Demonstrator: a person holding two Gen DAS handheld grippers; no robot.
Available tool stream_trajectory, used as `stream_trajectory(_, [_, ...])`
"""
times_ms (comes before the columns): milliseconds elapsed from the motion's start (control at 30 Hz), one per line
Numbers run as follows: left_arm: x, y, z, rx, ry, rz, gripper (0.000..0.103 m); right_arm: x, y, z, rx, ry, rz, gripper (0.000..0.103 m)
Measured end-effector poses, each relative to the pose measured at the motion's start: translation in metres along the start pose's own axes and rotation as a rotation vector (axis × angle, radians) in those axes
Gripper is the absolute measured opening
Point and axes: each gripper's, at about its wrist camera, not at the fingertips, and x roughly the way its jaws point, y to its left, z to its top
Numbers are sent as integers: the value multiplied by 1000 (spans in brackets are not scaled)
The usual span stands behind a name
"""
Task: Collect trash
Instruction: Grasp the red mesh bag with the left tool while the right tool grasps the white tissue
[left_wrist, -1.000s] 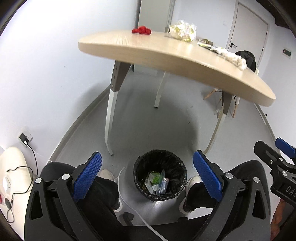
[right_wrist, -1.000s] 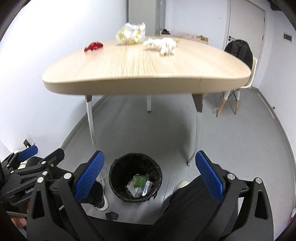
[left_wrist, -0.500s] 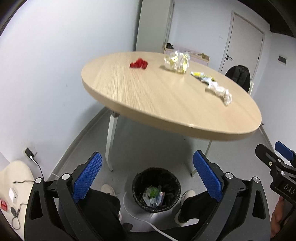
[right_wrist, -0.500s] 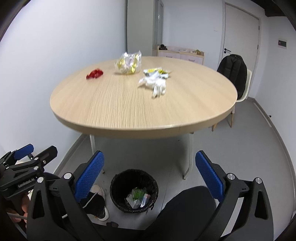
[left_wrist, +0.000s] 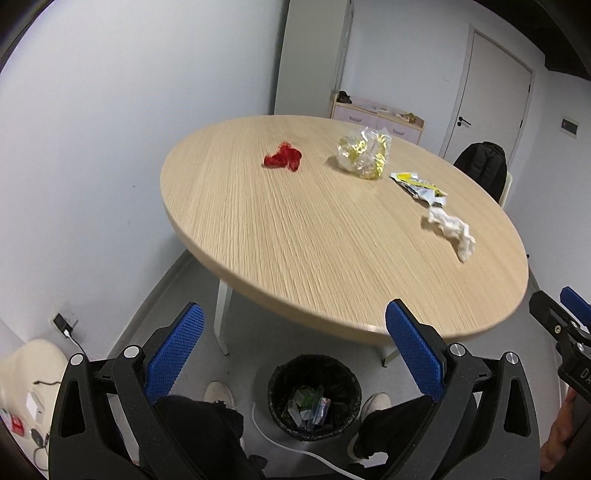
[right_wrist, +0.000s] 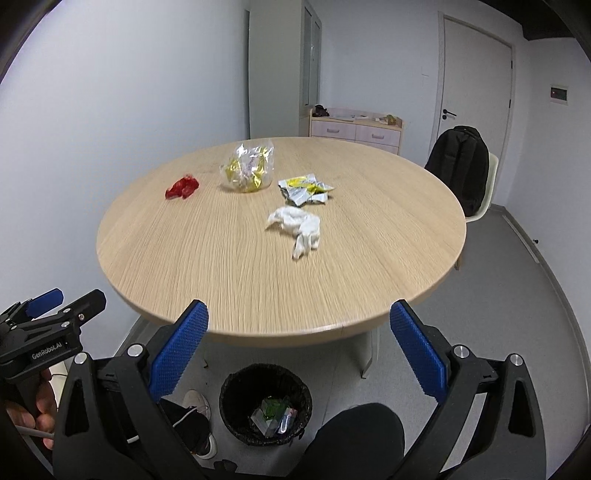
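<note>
Backpack (right_wrist: 460, 166) clearer from right wrist

Blue, dimpled pads (left_wrist: 173, 354) on black arms frame the left gripper (left_wrist: 295, 350); the right gripper (right_wrist: 299, 350) wears the same blue on black. Ahead of both, the round table (right_wrist: 258, 288) shows pale streaky wood grain. On it: a bright red wrapper (left_wrist: 283, 159), a clear-and-yellow crinkled bag (right_wrist: 249, 168), a silver-yellow packet (right_wrist: 304, 189), a white crumpled tissue (right_wrist: 299, 229). Below the fingers, a black-lined bin (left_wrist: 314, 397) with green scraps inside.
</note>
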Motion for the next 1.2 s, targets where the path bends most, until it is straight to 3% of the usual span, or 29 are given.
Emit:
stream_trajectory(400, [72, 0, 77, 23, 37, 27, 97, 59, -4, 42, 28, 45, 16, 87])
stream_trajectory(833, [180, 2, 169, 48, 95, 51, 97, 145, -11, 82, 98, 159, 23, 67])
stream_trajectory(1133, [226, 9, 194, 69, 136, 94, 91, 173, 3, 85, 73, 218, 37, 53])
stream_trajectory(1200, [233, 10, 196, 73, 148, 96, 85, 178, 5, 84, 71, 230, 37, 50])
